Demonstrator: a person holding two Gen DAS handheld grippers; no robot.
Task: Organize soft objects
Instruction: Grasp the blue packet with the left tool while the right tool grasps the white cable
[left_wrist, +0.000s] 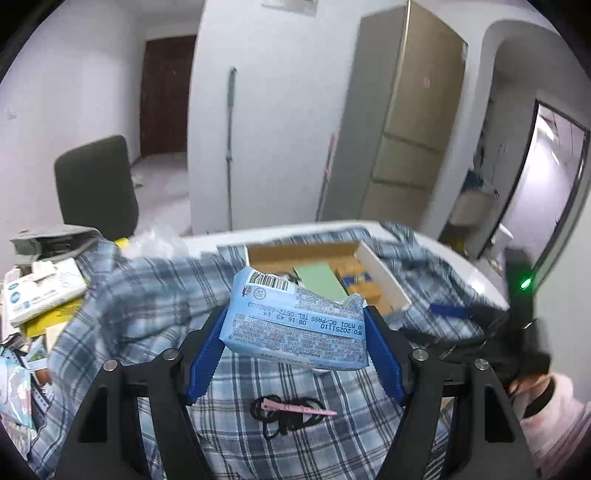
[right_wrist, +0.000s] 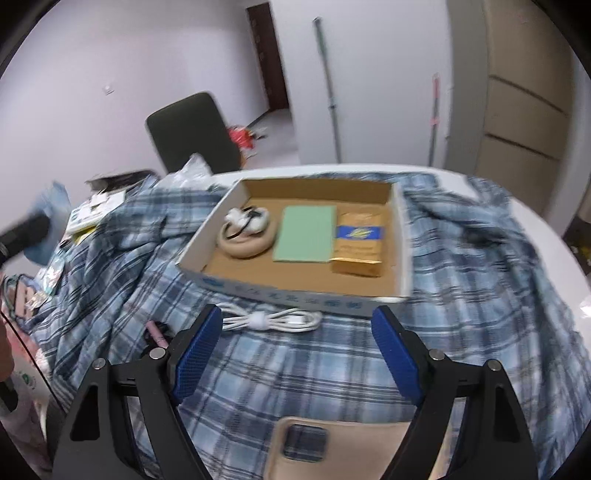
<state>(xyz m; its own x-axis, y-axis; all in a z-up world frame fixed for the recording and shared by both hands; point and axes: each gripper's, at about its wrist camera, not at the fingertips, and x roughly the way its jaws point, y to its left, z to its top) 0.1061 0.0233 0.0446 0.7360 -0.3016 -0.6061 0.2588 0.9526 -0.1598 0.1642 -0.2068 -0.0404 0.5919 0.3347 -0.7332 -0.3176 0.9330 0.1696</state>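
Here, one pale blue tissue pack (left_wrist: 295, 321) is clamped between the blue pads of the left hand-held gripper (left_wrist: 295, 332), lifted above the plaid shirt (left_wrist: 147, 295) spread on the bench (right_wrist: 554, 236). The right hand-held gripper (right_wrist: 297, 345) is held wide and empty. One cardboard tray (right_wrist: 295, 295) farther back contains three things: one ring-shaped dish (right_wrist: 245, 242), one green pad (right_wrist: 306, 234), one gold packet (right_wrist: 358, 243). One white cable (right_wrist: 271, 319) lies just near of it.
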